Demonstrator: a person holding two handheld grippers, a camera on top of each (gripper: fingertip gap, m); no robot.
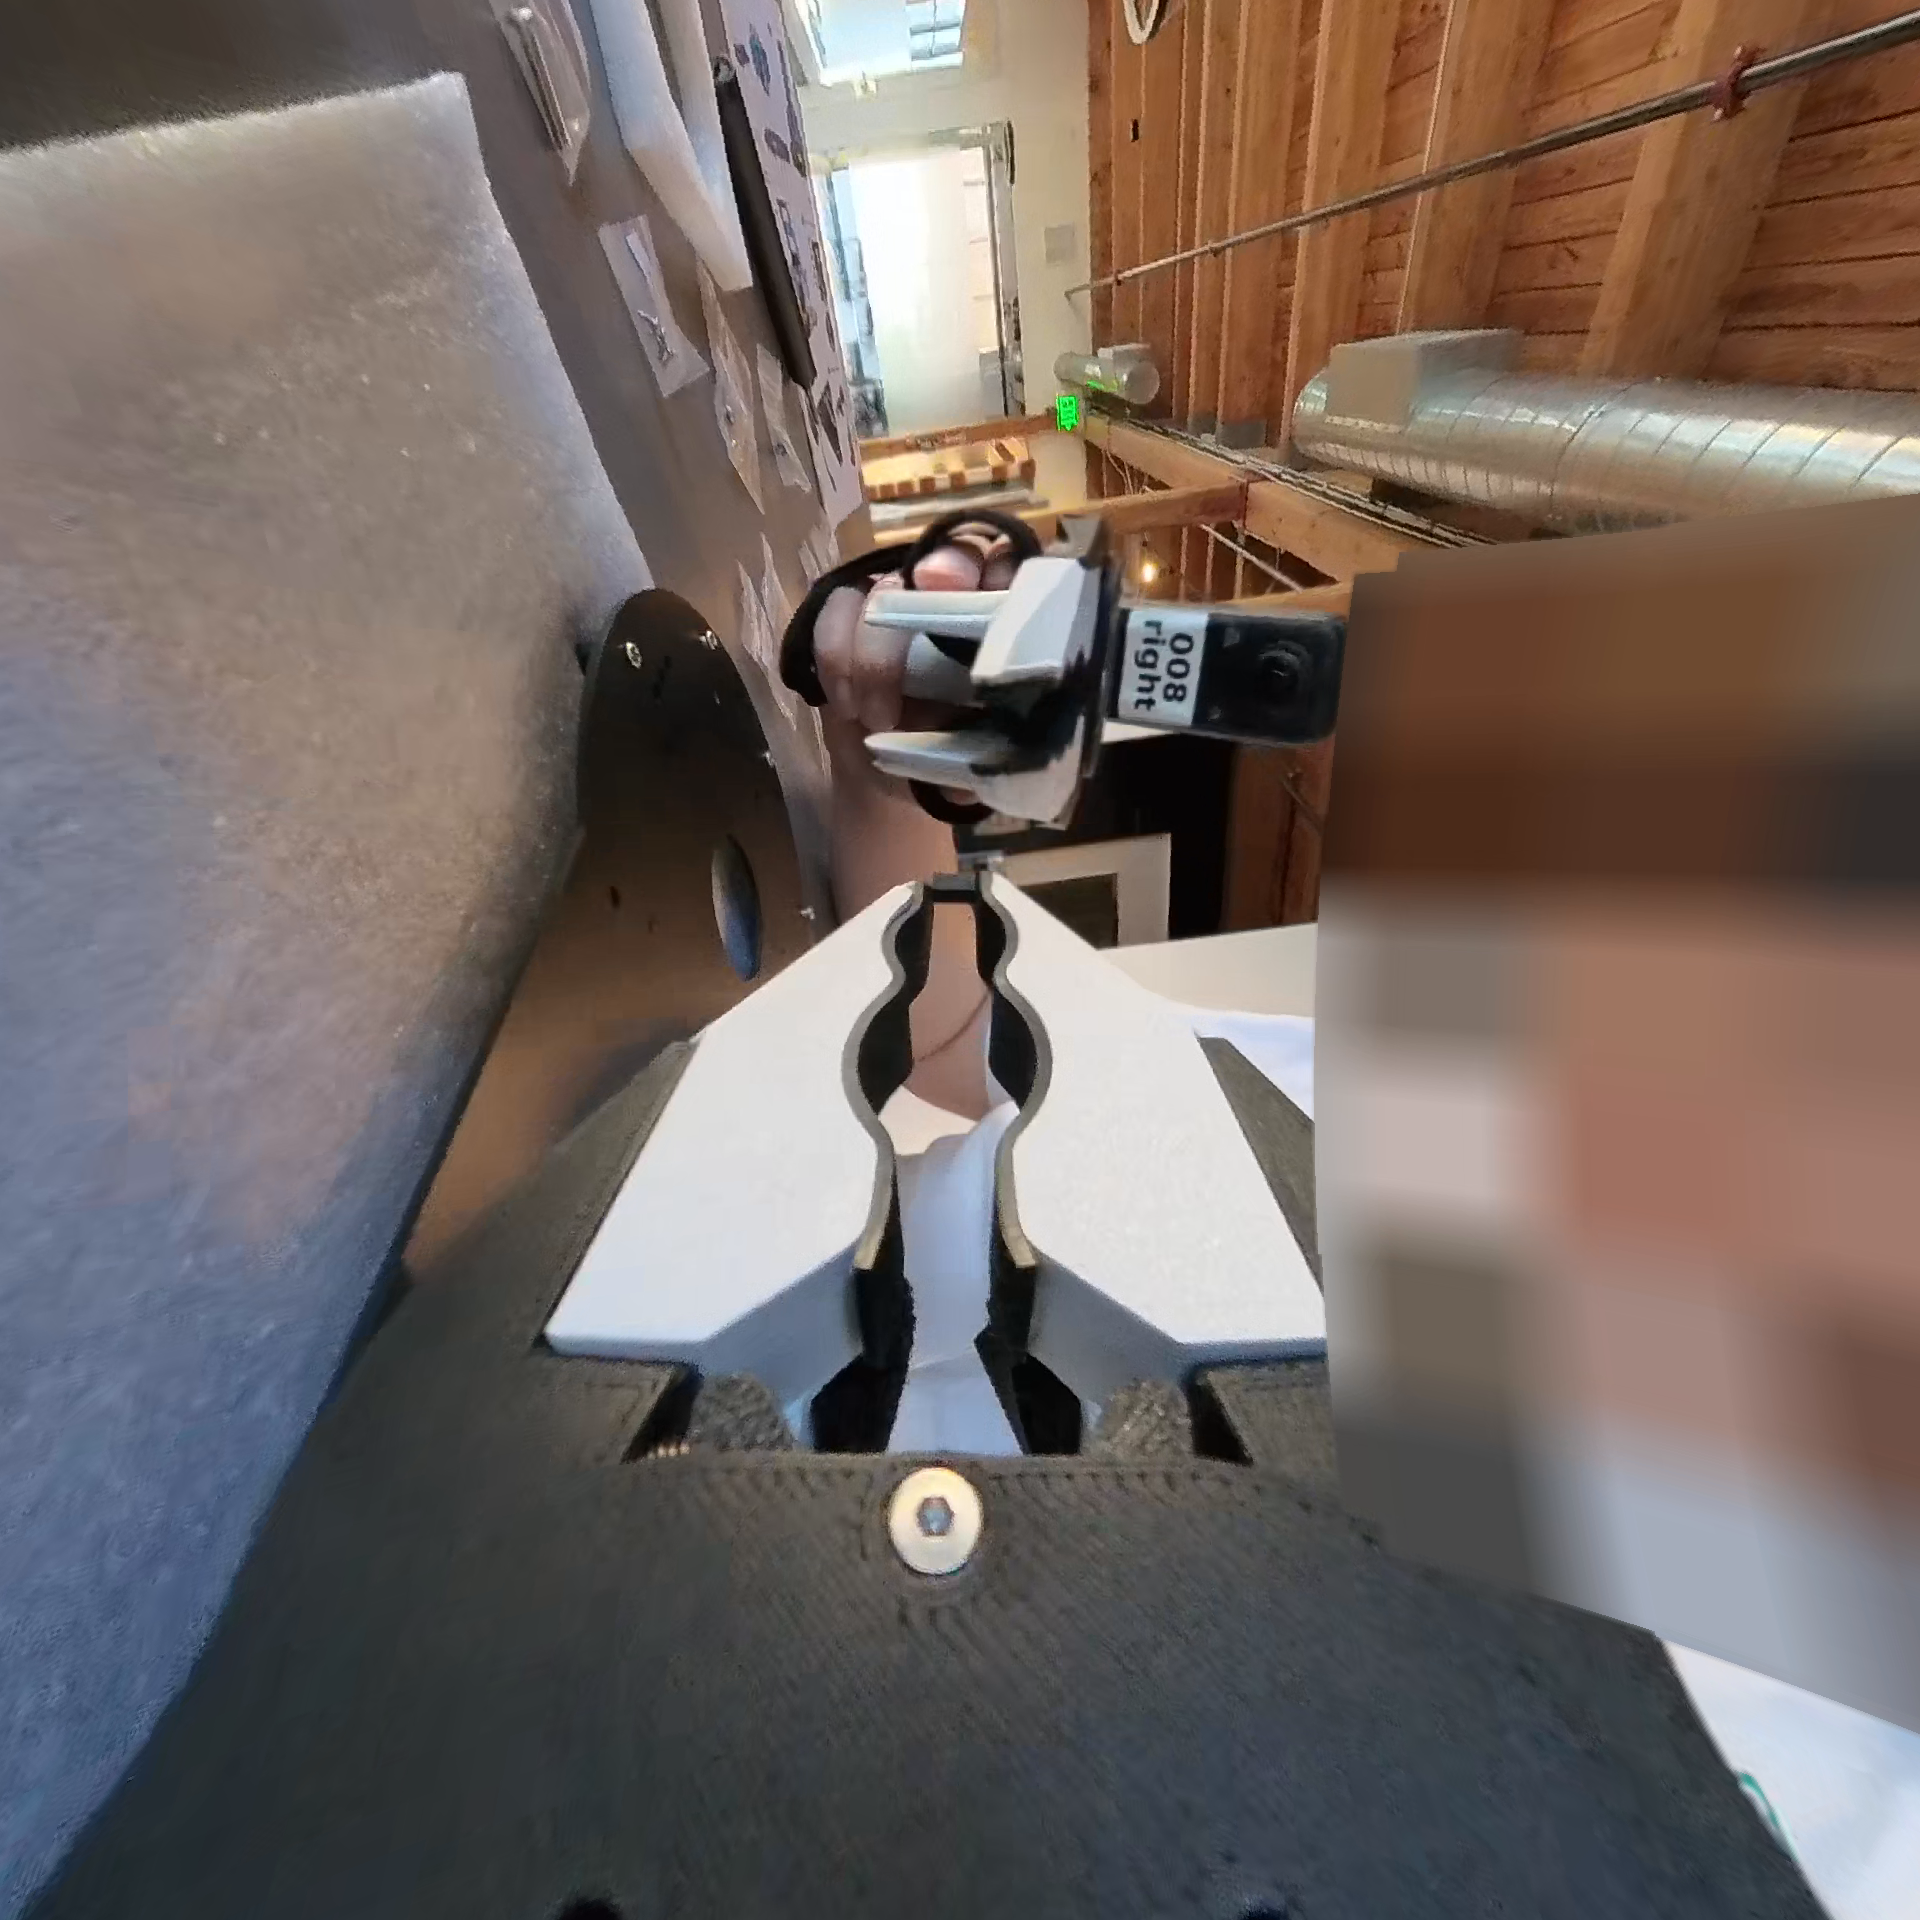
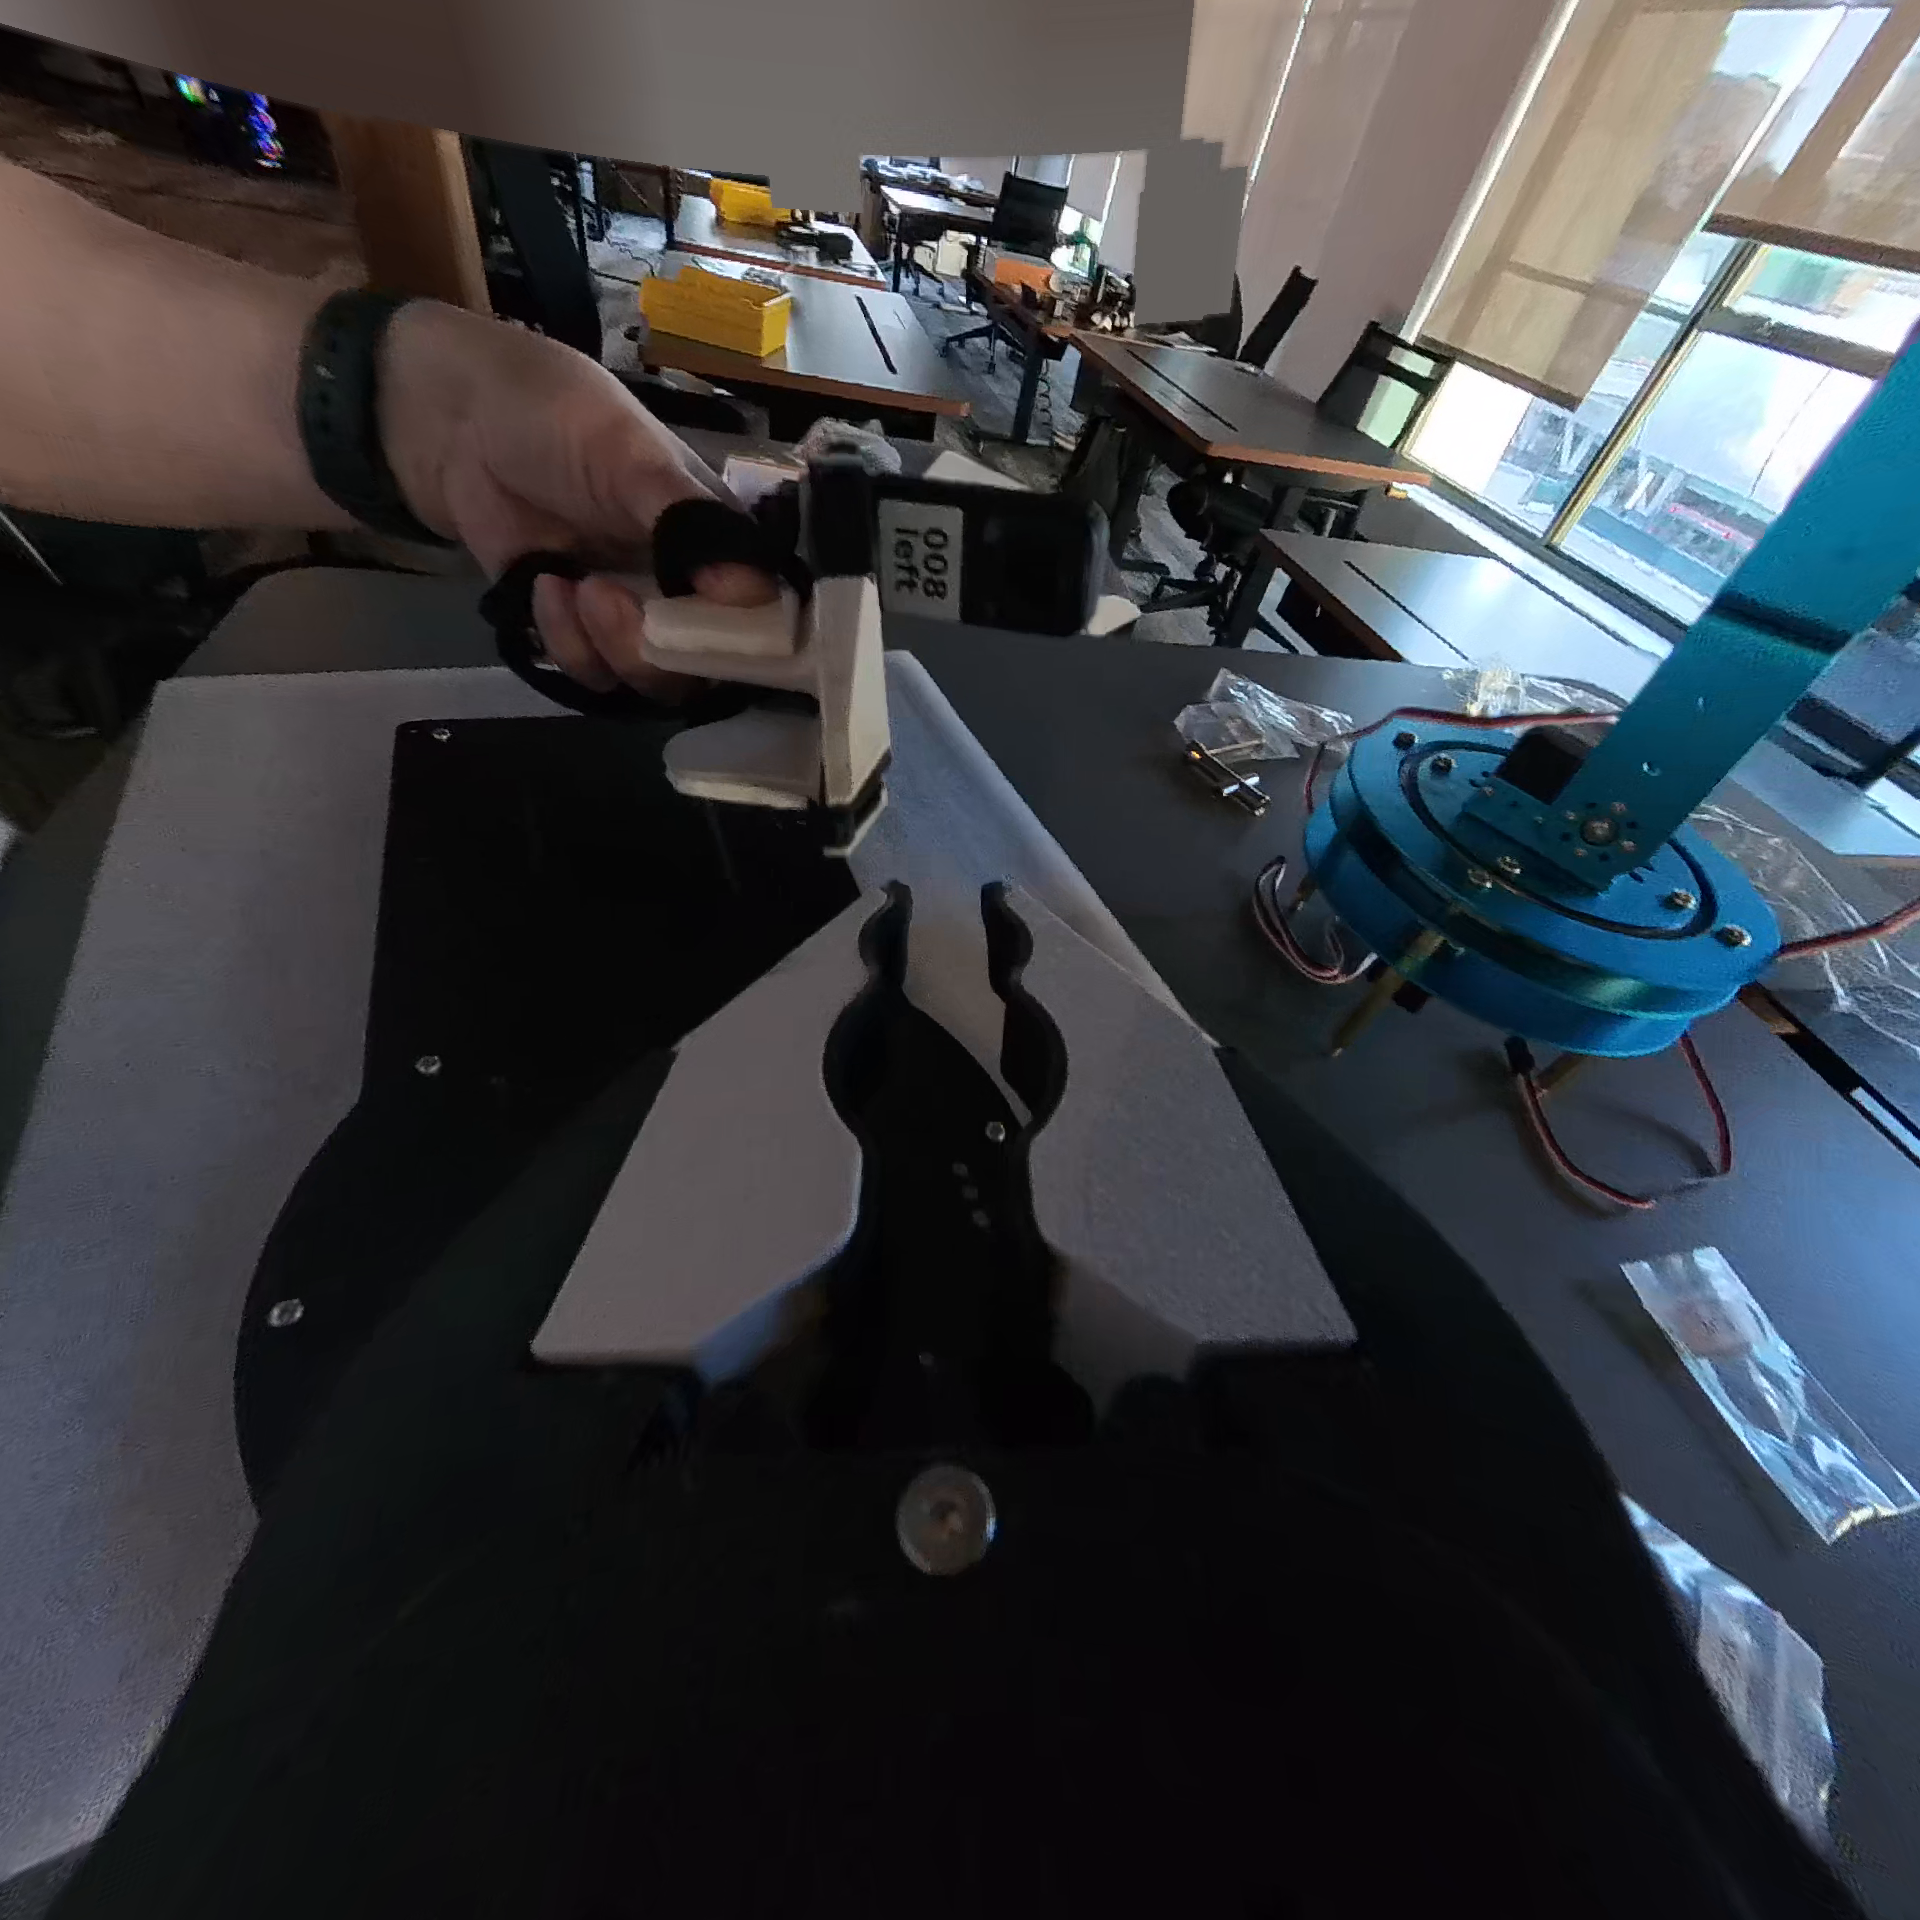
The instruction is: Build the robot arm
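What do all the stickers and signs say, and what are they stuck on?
I won't read writing out; here is where it sits.
White sticker on the right gripper's camera: clear print.
White sticker on the left gripper's camera: clear print.
Green lit sign down the hall: too small.
Wall papers: blurred.

White scalloped fingers (image 1: 1091, 1122), black mount, black wristband (image 2: 343, 410)

Robotics workshop in an open-plan loft office. Right wrist view: blue robot base (image 2: 1538, 914) with red wires on the dark bench (image 2: 1351, 1143) at right; bags of small parts (image 2: 1766, 1392) lower right; rows of desks (image 2: 1226, 405), office chairs and yellow bins (image 2: 717, 307) at upper centre; shaded windows (image 2: 1662, 260) upper right. Left wrist view: bare timber wall, silver duct (image 1: 1610, 447) upper right.
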